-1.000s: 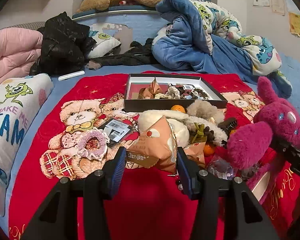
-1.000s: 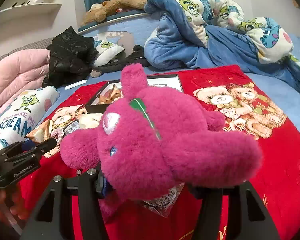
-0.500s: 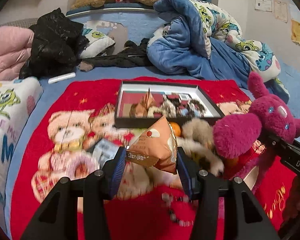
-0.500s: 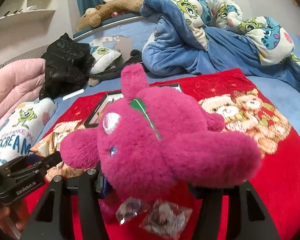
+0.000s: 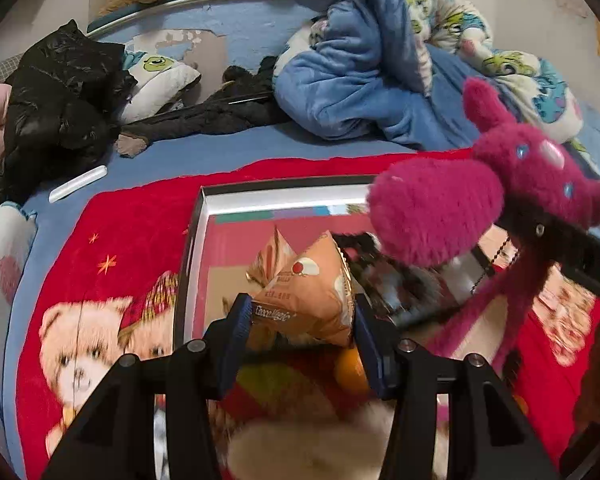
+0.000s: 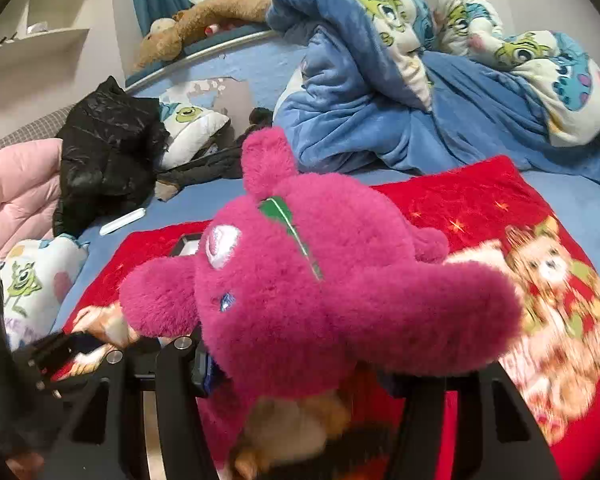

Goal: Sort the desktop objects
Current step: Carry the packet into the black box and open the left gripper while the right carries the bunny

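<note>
My left gripper is shut on an orange snack packet and holds it above the near edge of a shallow black box on the red blanket. A second orange packet and small dark items lie inside the box. My right gripper is shut on a magenta plush toy, which fills most of the right wrist view and hides the fingertips. In the left wrist view that plush toy hangs over the box's right side.
A red bear-print blanket covers the blue bed. Under the grippers lie a cream plush and an orange ball. Behind are a black jacket, a blue quilt, a white stick and a brown plush.
Both grippers moved forward over the blanket toward the box, each still gripping its object. The box now looms close under the packet, and the pile of objects has slid beneath the grippers.
</note>
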`<state>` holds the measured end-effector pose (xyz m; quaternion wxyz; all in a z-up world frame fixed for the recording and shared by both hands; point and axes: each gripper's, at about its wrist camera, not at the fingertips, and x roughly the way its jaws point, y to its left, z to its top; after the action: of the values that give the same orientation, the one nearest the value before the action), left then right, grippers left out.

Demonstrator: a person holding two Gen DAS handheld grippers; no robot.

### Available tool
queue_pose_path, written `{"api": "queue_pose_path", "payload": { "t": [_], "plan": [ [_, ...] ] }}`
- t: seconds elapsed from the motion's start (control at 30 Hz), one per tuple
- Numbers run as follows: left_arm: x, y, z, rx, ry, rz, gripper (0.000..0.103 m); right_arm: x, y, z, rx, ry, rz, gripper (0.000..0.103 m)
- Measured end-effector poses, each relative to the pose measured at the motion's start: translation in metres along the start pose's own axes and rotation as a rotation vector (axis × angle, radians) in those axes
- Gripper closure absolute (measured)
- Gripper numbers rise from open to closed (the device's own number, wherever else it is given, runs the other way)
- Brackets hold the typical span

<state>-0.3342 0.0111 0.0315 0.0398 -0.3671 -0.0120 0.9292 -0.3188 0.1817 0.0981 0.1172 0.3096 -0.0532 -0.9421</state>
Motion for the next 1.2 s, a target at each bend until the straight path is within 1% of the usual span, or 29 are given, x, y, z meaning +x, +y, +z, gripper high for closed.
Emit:
{"api": "queue_pose_path", "payload": {
  "t": [0.1,0.17,0.23,0.27,0.33,0.47,0.57,0.67,0.83,0.9,1.1,1.2],
  "plan": [
    [0.022,0.008,0.014,-0.051,0.012,-0.018,0.052,0.029,-0.001,0.02,-0.003,0.002,-0.005,0.046],
    [0.037,0.013,0.021,-0.074,0.025,-0.015,0.052,0.051,-0.005,0.029,0.015,0.016,-0.009,0.046],
    [0.051,0.014,0.025,-0.066,0.029,0.012,0.052,0.069,-0.012,0.034,0.039,0.035,-0.007,0.046],
    [0.058,0.013,0.027,-0.051,0.042,0.018,0.052,0.077,-0.016,0.036,0.057,0.048,0.001,0.046],
    [0.07,0.013,0.029,-0.036,0.059,0.015,0.052,0.094,-0.026,0.041,0.077,0.083,0.04,0.046],
    [0.075,0.021,0.027,-0.074,0.076,-0.015,0.052,0.117,-0.035,0.042,0.083,0.128,0.007,0.046],
    [0.079,0.023,0.022,-0.078,0.087,0.003,0.052,0.134,-0.038,0.035,0.092,0.182,0.013,0.046],
    [0.081,0.025,0.02,-0.087,0.087,-0.013,0.052,0.144,-0.033,0.025,0.054,0.214,-0.002,0.045],
    [0.084,0.017,0.016,-0.042,0.092,0.016,0.052,0.153,-0.027,0.015,0.037,0.254,-0.019,0.044],
    [0.085,0.016,0.016,-0.04,0.09,0.018,0.052,0.154,-0.027,0.014,0.033,0.267,-0.033,0.044],
    [0.085,0.019,0.013,-0.052,0.085,0.01,0.052,0.159,-0.016,0.009,-0.014,0.28,-0.091,0.043],
    [0.084,0.02,0.013,-0.058,0.082,0.015,0.051,0.157,-0.015,0.008,-0.026,0.273,-0.104,0.041]
  ]
}}
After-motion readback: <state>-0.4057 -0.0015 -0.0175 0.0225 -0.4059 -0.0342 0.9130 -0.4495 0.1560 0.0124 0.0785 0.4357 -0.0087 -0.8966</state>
